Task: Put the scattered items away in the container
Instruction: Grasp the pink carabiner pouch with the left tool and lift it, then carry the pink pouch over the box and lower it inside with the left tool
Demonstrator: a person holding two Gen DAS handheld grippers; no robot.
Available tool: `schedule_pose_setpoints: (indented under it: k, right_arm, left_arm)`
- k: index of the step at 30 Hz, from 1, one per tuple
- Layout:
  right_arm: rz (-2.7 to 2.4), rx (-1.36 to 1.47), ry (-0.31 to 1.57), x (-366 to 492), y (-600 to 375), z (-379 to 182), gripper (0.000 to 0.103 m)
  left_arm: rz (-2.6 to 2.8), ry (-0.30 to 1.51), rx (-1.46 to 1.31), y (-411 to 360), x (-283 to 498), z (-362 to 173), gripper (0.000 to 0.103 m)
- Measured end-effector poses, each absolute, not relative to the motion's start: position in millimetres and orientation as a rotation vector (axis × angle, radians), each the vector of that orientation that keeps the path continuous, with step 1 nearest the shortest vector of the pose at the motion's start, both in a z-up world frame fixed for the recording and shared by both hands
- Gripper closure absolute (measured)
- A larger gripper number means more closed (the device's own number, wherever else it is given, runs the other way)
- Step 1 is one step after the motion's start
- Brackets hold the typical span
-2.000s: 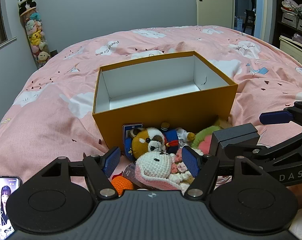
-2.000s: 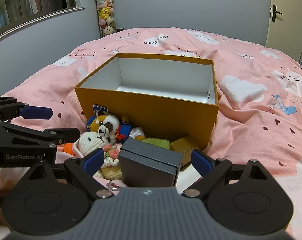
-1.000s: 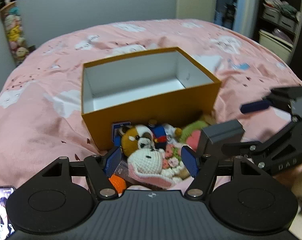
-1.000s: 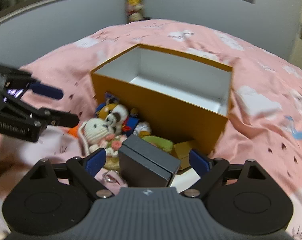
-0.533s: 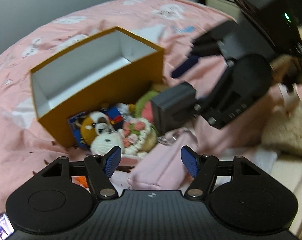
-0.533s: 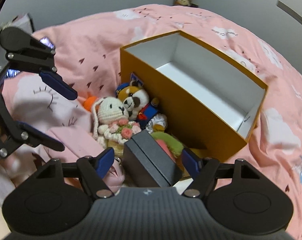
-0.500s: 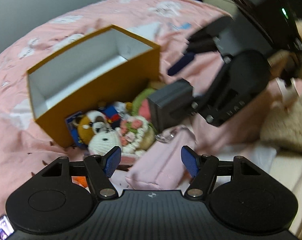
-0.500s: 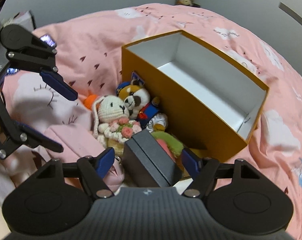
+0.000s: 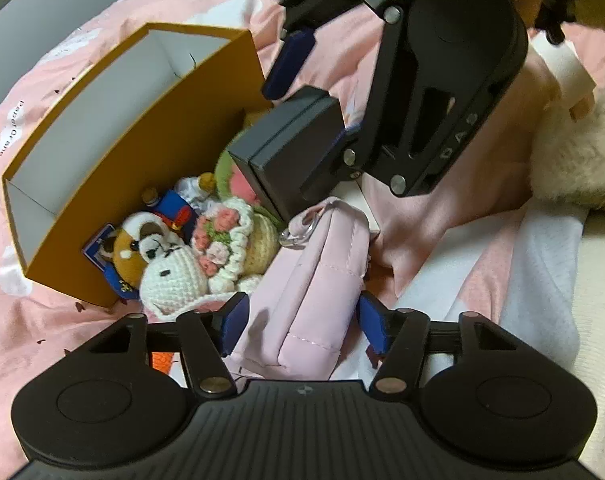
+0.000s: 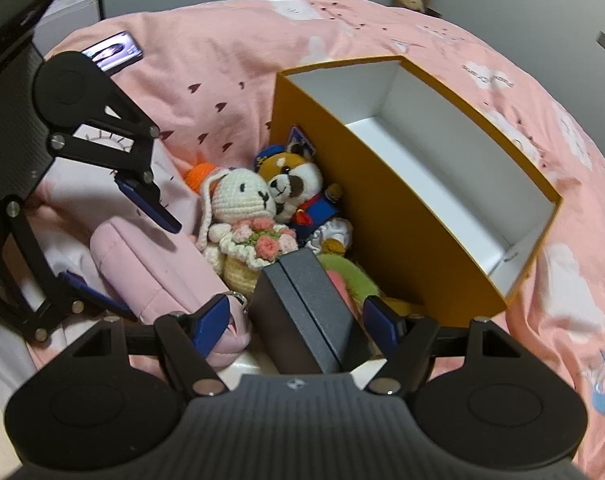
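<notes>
The orange box (image 10: 406, 240) stands empty on the pink bedspread (image 10: 222, 68). Beside its wall lie a crocheted rabbit (image 10: 242, 200) and a plush dog (image 10: 292, 180). The left gripper (image 9: 298, 320) is closing around a soft pink pouch (image 9: 306, 280), pads seemingly not pressing. The right gripper (image 10: 296, 320) is spread around a dark hard case (image 10: 310, 312). Only the right view shows a phone (image 10: 114, 50).
</notes>
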State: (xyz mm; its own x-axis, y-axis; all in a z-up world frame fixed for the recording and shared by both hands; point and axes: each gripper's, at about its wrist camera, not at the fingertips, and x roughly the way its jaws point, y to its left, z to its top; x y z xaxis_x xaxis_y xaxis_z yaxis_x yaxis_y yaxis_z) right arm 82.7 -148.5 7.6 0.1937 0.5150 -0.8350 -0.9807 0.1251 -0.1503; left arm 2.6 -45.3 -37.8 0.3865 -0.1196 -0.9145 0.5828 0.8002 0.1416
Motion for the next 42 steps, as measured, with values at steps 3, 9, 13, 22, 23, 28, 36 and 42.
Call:
schedule_pose_setpoints:
  k: [3, 9, 13, 22, 23, 28, 36, 42]
  right_arm:
    - [1.257, -0.854, 0.704, 84.1, -143.9, 3.6, 0.027]
    - [1.288, -0.886, 0.723, 85.9, -133.1, -6.6, 0.028]
    - [1.280, -0.903, 0.734, 83.7, -130.9, -10.2, 0.048]
    - [1.257, -0.827, 0.764, 83.0, -147.2, 13.2, 0.066]
    - [1.254, -0.818, 0.757, 82.5, -148.9, 17.4, 0.066]
    - [1.248, -0.769, 0.716, 82.8, -153.2, 36.5, 0.067]
    - [1.195, -0.643, 0.667, 94.8, -154.3, 67.5, 0.067]
    - [1.148, -0.521, 0.641, 114.8, -151.1, 91.5, 0.067]
  left_arm:
    - [-0.473, 1.098, 0.476, -44.8, 3.3, -41.4, 0.043]
    - [-0.441, 1.088, 0.412, -41.6, 2.1, -48.9, 0.048]
    - [-0.424, 1.069, 0.369, -39.8, 6.7, -52.0, 0.055]
    - [-0.361, 1.036, 0.133, -12.0, 1.1, -27.8, 0.068]
    - [-0.354, 1.028, 0.101, -7.9, 0.0, -24.1, 0.068]
    - [-0.339, 0.983, -0.031, 9.0, -2.3, -5.2, 0.070]
    - [-0.295, 0.847, -0.047, 18.0, -7.3, 35.4, 0.071]
    - [-0.205, 0.755, -0.078, 37.7, 4.5, 56.3, 0.072]
